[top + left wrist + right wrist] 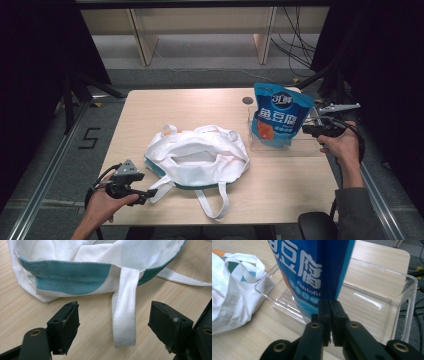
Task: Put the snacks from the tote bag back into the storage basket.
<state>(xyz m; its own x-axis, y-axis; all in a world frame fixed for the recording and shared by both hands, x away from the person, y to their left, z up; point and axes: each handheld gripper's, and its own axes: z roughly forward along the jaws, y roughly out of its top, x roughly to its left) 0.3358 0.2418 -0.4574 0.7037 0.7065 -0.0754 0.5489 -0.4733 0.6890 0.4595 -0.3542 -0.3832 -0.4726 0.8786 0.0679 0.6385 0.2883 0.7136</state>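
Upright, the blue snack pouch stands with its long axis nearly vertical, its sealed top tilted slightly toward the far left corner of the worktop and its lower end down inside the clear plastic tray. Its printed face, with white characters and an orange patch, is turned toward the person's side. The tray sits on the right part of the worktop, just right of the white tote bag.

The right gripper comes in level from the right and is clenched on the pouch's right edge. In the right gripper view the two black jaws are pressed together on the thin side seam of the pouch, which rises straight up from them, with the tray behind and below.

The tote bag lies flat in the middle of the worktop, its mouth gaping upward and its teal-trimmed rim facing the near edge. One white strap runs from that rim toward the left gripper, whose jaws stand released and wide apart on either side of the strap's loop end, not touching it. The left hand holds that gripper low at the near left corner.
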